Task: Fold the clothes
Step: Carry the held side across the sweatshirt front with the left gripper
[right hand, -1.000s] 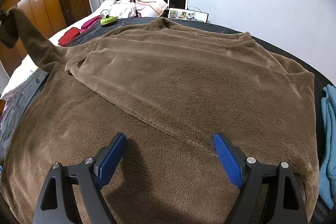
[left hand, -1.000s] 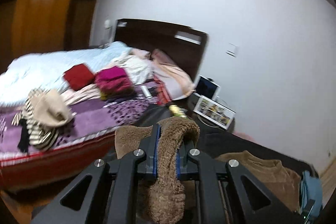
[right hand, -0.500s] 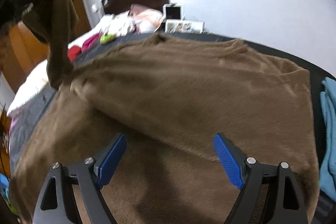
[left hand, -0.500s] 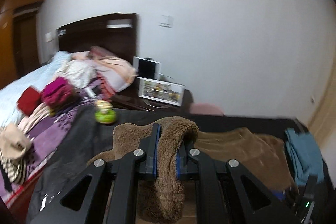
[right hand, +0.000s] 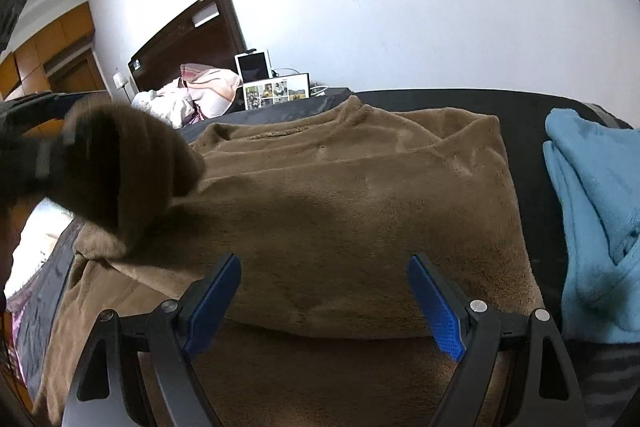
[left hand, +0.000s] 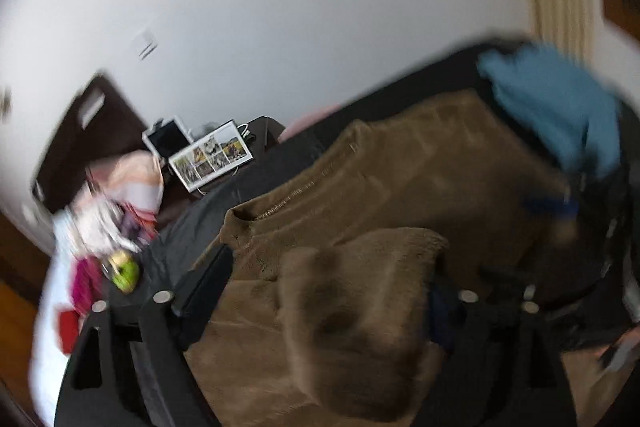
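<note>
the left hand-held gripper [left hand: 328, 291] has swung from facing the bed to over the brown fleece top [right hand: 360, 195] spread on the dark surface [right hand: 528, 131]. its jaws, clamped on the sleeve [left hand: 360, 307] a second ago, now stand wide, the sleeve loose between them, so that fold is likely being laid. the right hand-held gripper [right hand: 324, 303] stays wide open, empty, low centre of its frame.

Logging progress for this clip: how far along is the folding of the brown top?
Done: the blue garment looks folded, set aside; the brown top lies flat. In hand: its sleeve sits over the body, between the fingers of the open left gripper. To do: the right gripper is open and empty above the hem; further folds remain.
</note>
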The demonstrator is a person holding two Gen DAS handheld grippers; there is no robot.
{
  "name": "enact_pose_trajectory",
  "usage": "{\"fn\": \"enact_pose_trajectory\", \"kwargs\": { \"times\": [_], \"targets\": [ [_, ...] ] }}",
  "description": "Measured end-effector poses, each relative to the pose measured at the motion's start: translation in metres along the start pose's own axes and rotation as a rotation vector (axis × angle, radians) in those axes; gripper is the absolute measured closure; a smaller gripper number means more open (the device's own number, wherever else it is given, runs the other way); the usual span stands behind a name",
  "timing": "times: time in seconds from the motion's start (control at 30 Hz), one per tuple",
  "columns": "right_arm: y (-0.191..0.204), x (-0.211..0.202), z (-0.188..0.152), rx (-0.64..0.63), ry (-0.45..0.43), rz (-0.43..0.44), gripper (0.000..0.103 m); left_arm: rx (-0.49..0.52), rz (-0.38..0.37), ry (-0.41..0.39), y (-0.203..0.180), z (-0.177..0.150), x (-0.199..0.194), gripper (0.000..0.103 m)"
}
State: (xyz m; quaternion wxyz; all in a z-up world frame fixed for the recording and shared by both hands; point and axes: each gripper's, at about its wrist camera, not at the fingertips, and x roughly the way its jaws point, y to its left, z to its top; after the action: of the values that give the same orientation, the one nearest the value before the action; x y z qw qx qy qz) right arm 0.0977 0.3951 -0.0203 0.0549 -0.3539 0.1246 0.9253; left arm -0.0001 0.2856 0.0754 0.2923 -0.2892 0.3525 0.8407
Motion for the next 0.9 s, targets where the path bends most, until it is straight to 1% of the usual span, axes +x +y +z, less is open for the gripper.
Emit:
{"fn": "enact_pose_trajectory", "kwargs": {
  "times": [0.1,0.17,0.3,0.37,0.43,0.47,0.53,0.6,0.7,0.77,0.8,0.83,0.87,0.9],
  "targets": [
    [0.002,-0.001,-0.001,-0.004,-0.001,-0.007,0.016,0.082,0.014,0.022,-0.017,-0.007,0.001,0.015],
    [0.001,0.0,-0.002,-0.002,0.002,-0.009,0.016,0.1,0.024,0.01,-0.017,-0.008,-0.003,0.015],
    [-0.001,0.002,-0.002,0.007,0.013,-0.011,0.016,0.219,0.05,0.004,-0.026,-0.008,-0.009,0.014],
    [-0.002,0.004,-0.002,0.012,0.018,-0.011,0.016,0.268,0.048,0.008,-0.029,-0.009,-0.011,0.014],
    [-0.003,0.005,-0.002,0.017,0.024,-0.012,0.016,0.303,0.04,-0.004,-0.032,-0.011,-0.016,0.014],
    [-0.004,0.006,-0.002,0.02,0.027,-0.012,0.016,0.313,0.025,-0.012,-0.033,-0.011,-0.019,0.014],
    [-0.005,0.007,-0.002,0.025,0.032,-0.013,0.016,0.299,-0.054,-0.026,-0.031,-0.012,-0.024,0.012],
    [-0.006,0.008,-0.003,0.028,0.038,-0.011,0.016,0.255,-0.144,-0.026,-0.025,-0.012,-0.027,0.011],
    [-0.007,0.009,-0.003,0.035,0.041,-0.014,0.016,0.149,-0.249,-0.042,-0.01,-0.012,-0.029,0.01],
    [-0.009,0.009,-0.003,0.041,0.041,-0.019,0.016,0.063,-0.292,-0.046,0.002,-0.013,-0.026,0.01],
    [-0.01,0.009,-0.002,0.044,0.041,-0.022,0.016,0.027,-0.301,-0.044,0.008,-0.013,-0.023,0.007],
    [-0.01,0.009,-0.002,0.048,0.041,-0.025,0.016,0.005,-0.276,-0.036,0.011,-0.014,-0.019,0.004],
    [-0.011,0.009,-0.002,0.051,0.041,-0.027,0.016,-0.002,-0.198,-0.028,0.011,-0.015,-0.015,0.001],
    [-0.012,0.009,-0.002,0.054,0.041,-0.03,0.016,0.01,-0.098,-0.023,0.008,-0.015,-0.012,0.001]
  ]
}}
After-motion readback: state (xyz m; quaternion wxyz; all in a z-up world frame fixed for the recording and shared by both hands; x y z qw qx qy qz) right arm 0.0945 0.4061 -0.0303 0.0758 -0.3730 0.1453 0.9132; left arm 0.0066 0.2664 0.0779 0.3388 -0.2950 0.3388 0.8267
